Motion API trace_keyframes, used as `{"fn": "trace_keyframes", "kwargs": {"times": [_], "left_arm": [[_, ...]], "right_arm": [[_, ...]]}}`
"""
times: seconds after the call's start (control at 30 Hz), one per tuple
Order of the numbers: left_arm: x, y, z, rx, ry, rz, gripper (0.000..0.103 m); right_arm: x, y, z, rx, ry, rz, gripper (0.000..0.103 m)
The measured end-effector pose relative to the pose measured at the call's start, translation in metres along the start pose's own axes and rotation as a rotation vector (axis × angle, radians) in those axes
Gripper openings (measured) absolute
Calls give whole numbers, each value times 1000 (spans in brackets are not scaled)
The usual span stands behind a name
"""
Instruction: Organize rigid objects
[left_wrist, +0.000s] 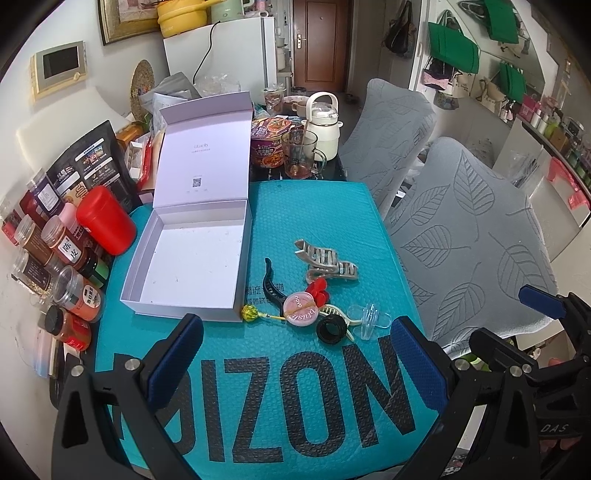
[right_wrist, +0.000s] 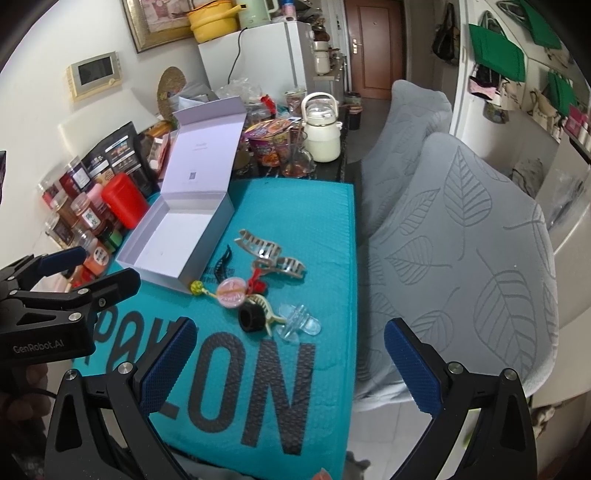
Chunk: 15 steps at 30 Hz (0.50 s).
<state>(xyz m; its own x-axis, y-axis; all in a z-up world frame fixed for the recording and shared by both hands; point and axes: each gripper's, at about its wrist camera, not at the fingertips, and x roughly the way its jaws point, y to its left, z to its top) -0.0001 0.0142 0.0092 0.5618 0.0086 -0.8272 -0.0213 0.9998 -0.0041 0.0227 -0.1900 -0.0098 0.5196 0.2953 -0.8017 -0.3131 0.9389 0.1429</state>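
While both the left tongs (left_wrist: 295, 354) and right tongs (right_wrist: 290, 354) hang apart and empty, sorting seems unstarted: next, grasp the nearest clear clip (right_wrist: 298, 325) for the open box (left_wrist: 192, 258).

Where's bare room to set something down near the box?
The open box floor is bare. The teal mat is free between both claws and the clip pile, and beyond the beige hair claw. Crowded: jars left of the box.

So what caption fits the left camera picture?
Open left gripper faces an empty white box and hair clips on a teal mat.
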Motion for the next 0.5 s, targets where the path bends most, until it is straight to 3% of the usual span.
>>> {"fn": "trace_keyframes", "kwargs": {"times": [0.5], "left_arm": [[27,1,-8,-52,63,-1,103]], "right_arm": [[24,-18,-4,21,48,58,103]]}}
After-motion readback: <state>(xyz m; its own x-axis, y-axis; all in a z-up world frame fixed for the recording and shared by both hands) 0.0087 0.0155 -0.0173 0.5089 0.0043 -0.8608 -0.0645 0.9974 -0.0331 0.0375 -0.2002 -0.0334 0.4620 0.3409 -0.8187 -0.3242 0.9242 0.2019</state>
